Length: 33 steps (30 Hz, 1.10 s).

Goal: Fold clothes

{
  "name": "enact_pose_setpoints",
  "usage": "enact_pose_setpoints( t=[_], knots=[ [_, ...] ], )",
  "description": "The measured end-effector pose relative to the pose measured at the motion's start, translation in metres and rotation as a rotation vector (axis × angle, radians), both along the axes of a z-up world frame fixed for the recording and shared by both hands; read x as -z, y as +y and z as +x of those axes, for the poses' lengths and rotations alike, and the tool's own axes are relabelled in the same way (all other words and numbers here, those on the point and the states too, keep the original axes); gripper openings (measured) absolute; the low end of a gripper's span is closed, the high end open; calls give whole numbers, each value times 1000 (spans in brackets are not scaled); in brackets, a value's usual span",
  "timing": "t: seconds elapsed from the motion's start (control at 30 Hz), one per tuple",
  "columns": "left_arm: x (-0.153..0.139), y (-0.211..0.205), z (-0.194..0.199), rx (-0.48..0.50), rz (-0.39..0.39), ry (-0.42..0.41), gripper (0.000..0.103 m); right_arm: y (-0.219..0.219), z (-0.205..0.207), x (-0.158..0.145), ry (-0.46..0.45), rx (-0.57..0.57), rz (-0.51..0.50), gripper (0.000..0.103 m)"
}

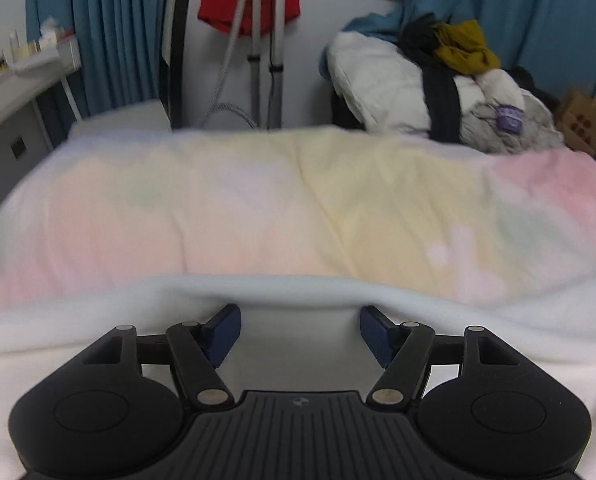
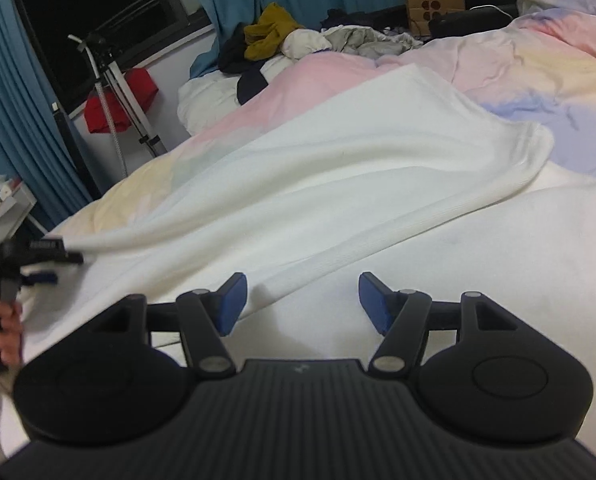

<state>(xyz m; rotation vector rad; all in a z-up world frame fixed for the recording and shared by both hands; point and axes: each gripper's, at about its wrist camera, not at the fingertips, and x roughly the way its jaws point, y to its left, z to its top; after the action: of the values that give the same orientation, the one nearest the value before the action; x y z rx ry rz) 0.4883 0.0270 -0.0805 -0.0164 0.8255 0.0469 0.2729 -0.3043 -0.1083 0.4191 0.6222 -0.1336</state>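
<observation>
Bedding in pastel pink, yellow and blue (image 2: 538,64) covers the bed, and a heap of unfolded clothes (image 2: 298,40) sits at its far edge beside a brown paper bag (image 2: 434,4). Over the near part of the bed lies the white garment (image 2: 338,168), one ribbed edge turned over toward the right side and a long fold running toward the left edge of the bed.

Right gripper (image 2: 302,300) hovers just above the white cloth, its blue pads well apart and holding nothing. Left gripper (image 1: 300,332) shows wide-open blue pads in its own camera, with a rolled white edge lying just ahead of them and nothing clamped between. Seen from the right camera, its tip meets the end of the long fold, though blur hides whether any cloth is caught.

With both tools spread, the raised fold could slump and wrinkle. A pinch could also catch the bedding beneath along with the garment.
</observation>
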Motion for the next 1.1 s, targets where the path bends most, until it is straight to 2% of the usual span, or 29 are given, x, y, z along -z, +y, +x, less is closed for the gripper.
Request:
enact_pose_setpoints(
  t=[0.07,0.2,0.33,0.47,0.53,0.6,0.73,0.93,1.1],
  knots=[
    [7,0,14,-4,27,-3,71,1,3,4,-8,-15,-17,66],
    [9,-3,12,20,44,-54,74,3,5,8,-19,-32,-48,66],
    [-3,-4,-8,42,20,-75,73,3,5,6,-27,-43,-61,66],
    [-37,21,-80,14,-73,-140,73,7,-3,-3,-43,-67,-80,66],
    [-53,36,-120,-4,-130,-168,77,8,-11,-13,-61,-79,-87,65],
    [-60,59,-172,-35,-214,-157,77,9,-19,-23,-80,-91,-94,65],
    [-58,108,-272,-181,-377,-128,77,12,-36,-41,-115,-112,-112,65],
    [-65,163,-392,-373,-475,-121,77,16,-59,-53,-122,-131,-159,65],
    [-70,210,-458,-489,-530,-124,80,0,-72,-61,-77,-90,-53,65]
  ],
)
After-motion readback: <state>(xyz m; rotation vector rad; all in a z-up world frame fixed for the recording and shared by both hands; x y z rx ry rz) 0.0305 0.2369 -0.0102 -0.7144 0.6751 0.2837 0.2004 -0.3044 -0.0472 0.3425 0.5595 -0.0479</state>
